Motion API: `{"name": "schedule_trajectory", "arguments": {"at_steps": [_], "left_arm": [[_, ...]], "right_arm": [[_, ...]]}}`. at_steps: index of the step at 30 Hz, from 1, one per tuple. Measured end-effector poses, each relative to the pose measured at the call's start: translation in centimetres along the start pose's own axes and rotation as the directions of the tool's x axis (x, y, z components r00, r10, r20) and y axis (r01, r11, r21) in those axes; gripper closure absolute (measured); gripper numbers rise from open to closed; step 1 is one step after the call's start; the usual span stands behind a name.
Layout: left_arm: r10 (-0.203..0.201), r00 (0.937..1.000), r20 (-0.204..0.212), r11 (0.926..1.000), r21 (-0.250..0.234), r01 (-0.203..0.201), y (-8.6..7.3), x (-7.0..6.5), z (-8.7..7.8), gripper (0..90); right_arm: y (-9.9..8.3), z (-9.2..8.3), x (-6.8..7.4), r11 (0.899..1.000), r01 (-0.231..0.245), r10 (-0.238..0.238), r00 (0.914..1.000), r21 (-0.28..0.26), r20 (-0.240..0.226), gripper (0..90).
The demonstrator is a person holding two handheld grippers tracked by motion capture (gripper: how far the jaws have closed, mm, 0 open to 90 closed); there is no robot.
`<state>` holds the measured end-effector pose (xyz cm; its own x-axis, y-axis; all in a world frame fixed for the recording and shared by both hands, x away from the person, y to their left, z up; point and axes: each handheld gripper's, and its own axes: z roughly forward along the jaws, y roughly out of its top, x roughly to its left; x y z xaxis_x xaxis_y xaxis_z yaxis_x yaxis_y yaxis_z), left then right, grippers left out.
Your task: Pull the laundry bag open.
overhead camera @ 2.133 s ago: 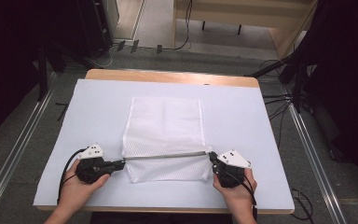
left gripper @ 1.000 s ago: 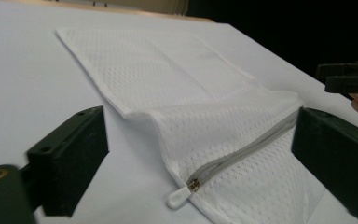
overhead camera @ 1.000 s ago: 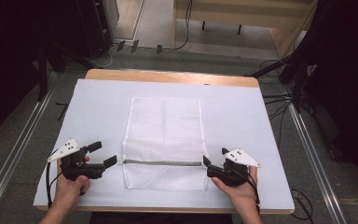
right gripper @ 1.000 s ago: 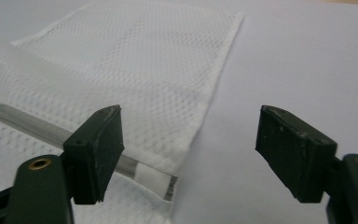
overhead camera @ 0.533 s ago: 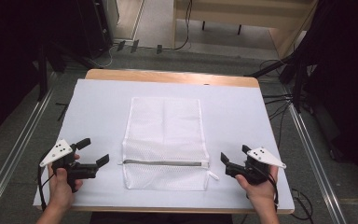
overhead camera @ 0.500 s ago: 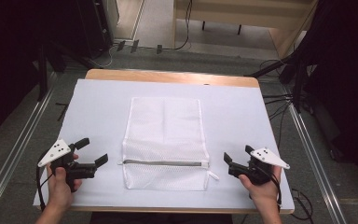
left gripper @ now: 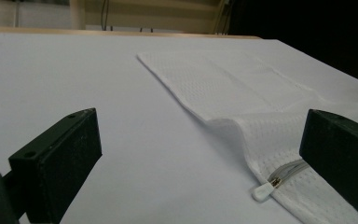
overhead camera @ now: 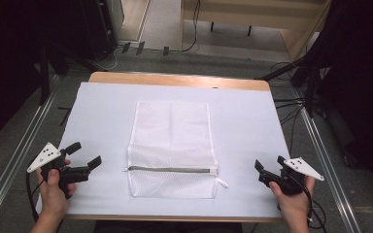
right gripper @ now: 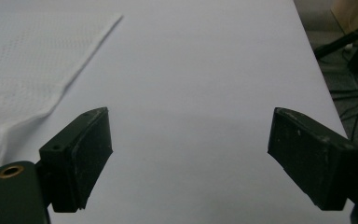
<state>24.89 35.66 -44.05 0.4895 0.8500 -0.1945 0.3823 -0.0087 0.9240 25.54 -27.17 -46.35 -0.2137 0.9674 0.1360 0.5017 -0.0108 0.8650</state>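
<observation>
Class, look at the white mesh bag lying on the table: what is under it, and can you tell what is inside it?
The mesh bag lies flat on the white table cover. Its grey zipper looks closed, and the bag lies flat with no bulge, so any contents stay hidden.

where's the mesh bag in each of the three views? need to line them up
High view: mesh bag lies flat at table centre, between the two grippers.
Left gripper view: right half, running from the far middle down to the right jaw.
Right gripper view: upper left corner.
Shared landmark: the bag's grey zipper, also in the left gripper view.
</observation>
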Motion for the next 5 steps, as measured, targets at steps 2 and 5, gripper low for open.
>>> {"name": "schedule_trajectory", "arguments": {"at_steps": [2,5], "left_arm": [[-0.003,1.0,0.005,1.0,0.006,0.003,-0.02,0.09,0.05,0.0],[-0.002,1.0,0.007,1.0,0.009,0.002,-0.01,0.03,0.2,0.0]], "right_arm": [[-0.32,0.22,-0.6,0.999,-0.041,0.041,0.9991,0.008,-0.011,14.0],[-0.38,0.34,-0.63,0.999,-0.05,0.051,0.9986,0.014,-0.012,14.1]]}}
